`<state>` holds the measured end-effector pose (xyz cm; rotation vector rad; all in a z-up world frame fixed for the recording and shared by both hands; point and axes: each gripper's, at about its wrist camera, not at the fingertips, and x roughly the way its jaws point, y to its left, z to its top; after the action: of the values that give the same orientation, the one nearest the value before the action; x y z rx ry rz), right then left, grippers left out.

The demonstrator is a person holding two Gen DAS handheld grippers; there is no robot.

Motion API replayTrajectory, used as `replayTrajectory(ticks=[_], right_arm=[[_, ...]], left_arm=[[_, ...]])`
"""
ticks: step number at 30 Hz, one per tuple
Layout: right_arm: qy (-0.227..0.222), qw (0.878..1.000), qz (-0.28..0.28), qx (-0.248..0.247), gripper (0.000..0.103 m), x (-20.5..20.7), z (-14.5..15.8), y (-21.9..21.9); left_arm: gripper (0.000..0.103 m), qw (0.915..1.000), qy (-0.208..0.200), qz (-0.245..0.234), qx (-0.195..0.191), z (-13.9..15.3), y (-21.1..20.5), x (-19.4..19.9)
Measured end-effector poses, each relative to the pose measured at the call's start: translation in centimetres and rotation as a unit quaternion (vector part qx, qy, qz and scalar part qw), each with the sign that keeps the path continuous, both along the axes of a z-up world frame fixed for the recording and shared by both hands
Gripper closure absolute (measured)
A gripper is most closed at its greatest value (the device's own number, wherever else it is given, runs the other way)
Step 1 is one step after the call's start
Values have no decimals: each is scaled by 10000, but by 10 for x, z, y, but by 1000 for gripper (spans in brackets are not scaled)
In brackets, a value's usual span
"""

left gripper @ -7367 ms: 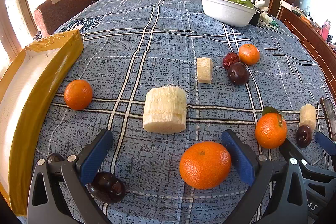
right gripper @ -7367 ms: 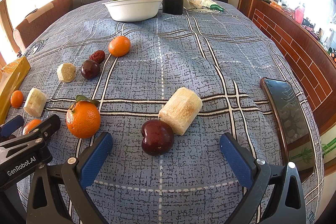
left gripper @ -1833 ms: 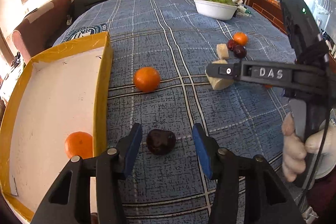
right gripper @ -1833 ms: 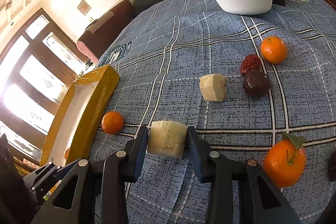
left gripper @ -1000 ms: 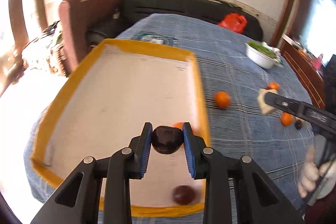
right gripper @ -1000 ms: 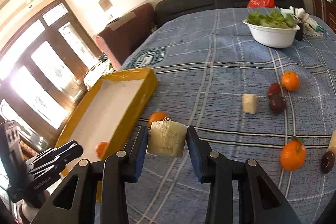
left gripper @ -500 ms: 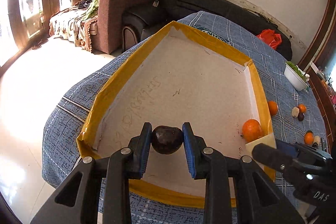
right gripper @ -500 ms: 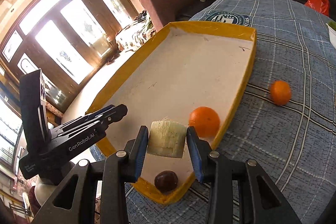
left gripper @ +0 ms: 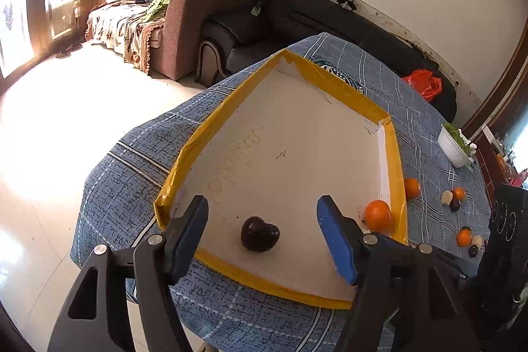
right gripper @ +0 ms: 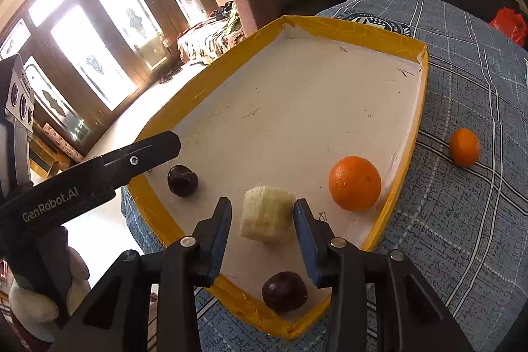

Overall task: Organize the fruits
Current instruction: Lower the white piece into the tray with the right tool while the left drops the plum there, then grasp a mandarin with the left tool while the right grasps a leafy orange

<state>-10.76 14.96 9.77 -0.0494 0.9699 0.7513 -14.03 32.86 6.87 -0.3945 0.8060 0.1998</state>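
Observation:
A yellow-rimmed tray (left gripper: 394,154) with a white floor lies on the blue plaid table. My left gripper (left gripper: 269,233) is open above its near corner, and a dark plum (left gripper: 259,233) lies loose on the tray floor between the jaws. My right gripper (right gripper: 262,228) has parted a little around a pale sugarcane chunk (right gripper: 267,213) that rests on the tray (right gripper: 415,134); small gaps show on both sides. An orange (right gripper: 354,183) and a second dark plum (right gripper: 284,291) also lie in the tray. The first plum shows in the right wrist view (right gripper: 182,180) too.
Outside the tray, an orange (right gripper: 464,146) lies on the cloth. Further right lie more oranges (left gripper: 463,237), plums and cane pieces (left gripper: 446,197). A white bowl of greens (left gripper: 455,145) stands far back. The table edge drops to the floor left of the tray.
My left gripper has opened and let the plum down onto the tray floor. My right gripper has lowered the sugarcane chunk onto the tray and loosened around it.

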Motion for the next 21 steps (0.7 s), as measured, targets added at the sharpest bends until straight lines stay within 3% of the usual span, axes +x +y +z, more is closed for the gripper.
replayTrajectory(ticks=[5, 10, 16, 21], right_arm=[[-148, 9998, -112, 122, 56, -9, 14, -20], [-251, 9983, -437, 293, 53, -24, 22, -66], [-293, 9922, -1174, 306, 53, -43, 19, -162], [-243, 9746, -2200, 341, 52, -48, 16, -259]], left_arm=[[35, 9998, -155, -129, 80, 16, -17, -11], [31, 9985, -329, -364, 231, 32, -44, -20], [27, 9947, -375, -869, 390, 38, -88, -17], [26, 9900, -196, -1338, 388, 25, -124, -2]])
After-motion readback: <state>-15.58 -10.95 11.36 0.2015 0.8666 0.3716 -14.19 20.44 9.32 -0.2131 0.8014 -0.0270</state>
